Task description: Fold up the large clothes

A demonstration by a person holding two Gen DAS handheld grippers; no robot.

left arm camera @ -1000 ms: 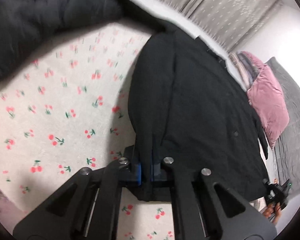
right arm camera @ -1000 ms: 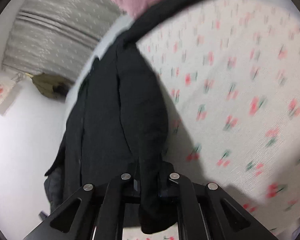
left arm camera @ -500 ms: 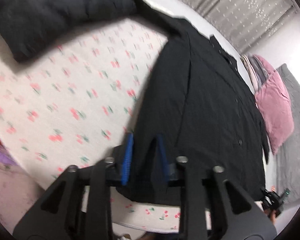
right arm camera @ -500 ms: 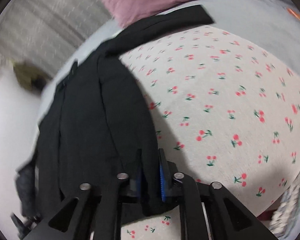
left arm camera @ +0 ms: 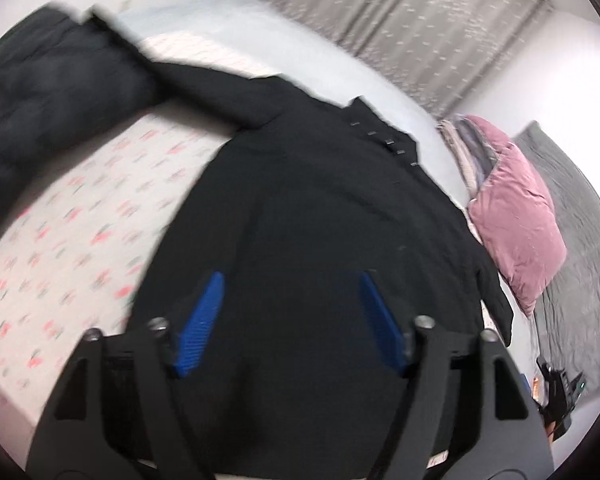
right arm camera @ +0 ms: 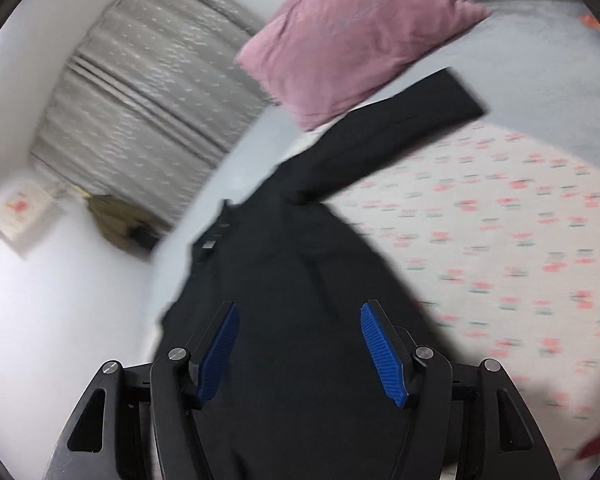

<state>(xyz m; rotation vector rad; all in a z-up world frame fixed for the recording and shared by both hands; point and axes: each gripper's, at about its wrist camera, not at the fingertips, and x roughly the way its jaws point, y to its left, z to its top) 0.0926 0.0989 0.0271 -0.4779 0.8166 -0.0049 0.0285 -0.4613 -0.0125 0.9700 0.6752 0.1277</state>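
Observation:
A large black coat [left arm camera: 320,208] lies spread on the cherry-print bed sheet [left arm camera: 80,240], collar toward the far side. In the right wrist view the coat [right arm camera: 300,280] shows one sleeve [right arm camera: 400,128] stretched toward the pink pillow. My left gripper [left arm camera: 290,280] is open and empty above the coat's lower part, its blue pads [left arm camera: 202,320] wide apart. My right gripper [right arm camera: 298,312] is open and empty above the coat's hem, blue pads [right arm camera: 382,352] wide apart. Neither touches the cloth as far as I can see.
A second dark garment [left arm camera: 40,100] lies bunched at the far left of the bed. A pink pillow [left arm camera: 516,216] [right arm camera: 348,32] and grey blanket [left arm camera: 580,240] sit at the head. Grey curtains [right arm camera: 148,80] hang behind. The cherry sheet [right arm camera: 520,240] lies right of the coat.
Both grippers were shut on the coat's hem and have let go and opened wide. They have pulled back and risen above the coat, which now lies flat.

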